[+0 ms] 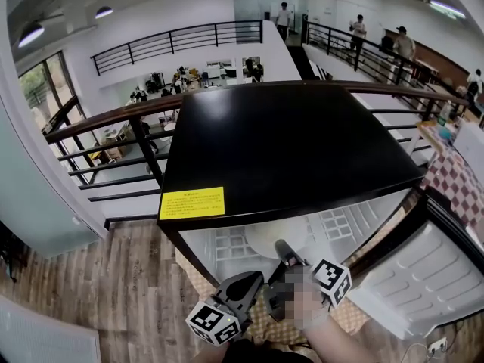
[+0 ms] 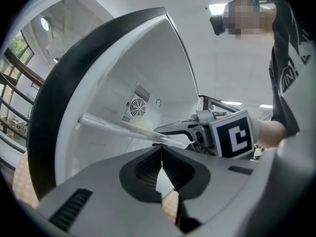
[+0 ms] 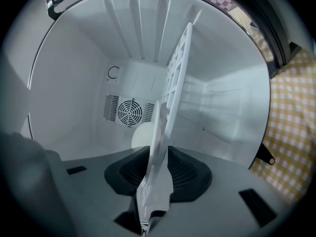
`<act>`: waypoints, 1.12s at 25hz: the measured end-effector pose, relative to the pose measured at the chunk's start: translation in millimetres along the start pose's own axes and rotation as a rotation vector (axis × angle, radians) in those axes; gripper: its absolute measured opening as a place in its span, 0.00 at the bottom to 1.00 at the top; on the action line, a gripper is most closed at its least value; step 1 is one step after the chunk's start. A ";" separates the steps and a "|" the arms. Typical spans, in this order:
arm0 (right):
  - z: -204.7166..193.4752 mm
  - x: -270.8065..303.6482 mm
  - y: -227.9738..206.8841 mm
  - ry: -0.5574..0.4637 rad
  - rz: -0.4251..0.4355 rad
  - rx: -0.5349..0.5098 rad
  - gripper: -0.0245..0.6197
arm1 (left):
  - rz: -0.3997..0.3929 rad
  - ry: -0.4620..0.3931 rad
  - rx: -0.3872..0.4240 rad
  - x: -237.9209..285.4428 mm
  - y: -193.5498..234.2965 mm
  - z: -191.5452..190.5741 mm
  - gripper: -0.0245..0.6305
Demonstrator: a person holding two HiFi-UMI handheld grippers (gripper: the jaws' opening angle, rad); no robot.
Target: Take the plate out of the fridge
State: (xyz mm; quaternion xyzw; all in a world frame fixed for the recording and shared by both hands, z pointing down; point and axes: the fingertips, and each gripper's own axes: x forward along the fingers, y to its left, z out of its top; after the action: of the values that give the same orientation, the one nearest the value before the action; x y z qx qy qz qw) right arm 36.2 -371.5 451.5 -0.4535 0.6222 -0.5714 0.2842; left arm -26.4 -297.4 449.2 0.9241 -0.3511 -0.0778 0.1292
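While the left gripper [image 2: 162,153] sits pressed together and empty, the right gripper [image 3: 158,154] pinches the plate [image 3: 155,186] inside the fridge [image 3: 74,83].

White round plate [image 1: 268,237], lying flat inside open black-topped fridge [image 1: 287,142]

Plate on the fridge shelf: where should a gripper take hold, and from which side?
Grip the plate by its near rim, coming from the open front of the fridge, one jaw above, one below: it lies flat on the shelf. The right gripper holds it so.
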 end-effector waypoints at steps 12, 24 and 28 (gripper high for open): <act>-7.2 -11.9 1.3 0.132 0.068 0.116 0.18 | -0.008 0.000 -0.013 6.6 1.8 -0.6 0.05; -11.2 -21.1 7.7 0.179 0.107 0.200 0.13 | -0.019 -0.004 -0.026 12.2 0.5 -1.1 0.05; -10.0 -24.4 8.5 0.151 0.118 0.176 0.11 | -0.018 -0.010 -0.022 12.2 -0.5 0.3 0.05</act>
State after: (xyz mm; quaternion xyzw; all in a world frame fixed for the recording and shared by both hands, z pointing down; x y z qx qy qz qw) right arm 35.9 -345.8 441.2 -0.3451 0.6148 -0.6387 0.3083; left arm -17.1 -305.3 448.1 0.9254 -0.3425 -0.0873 0.1367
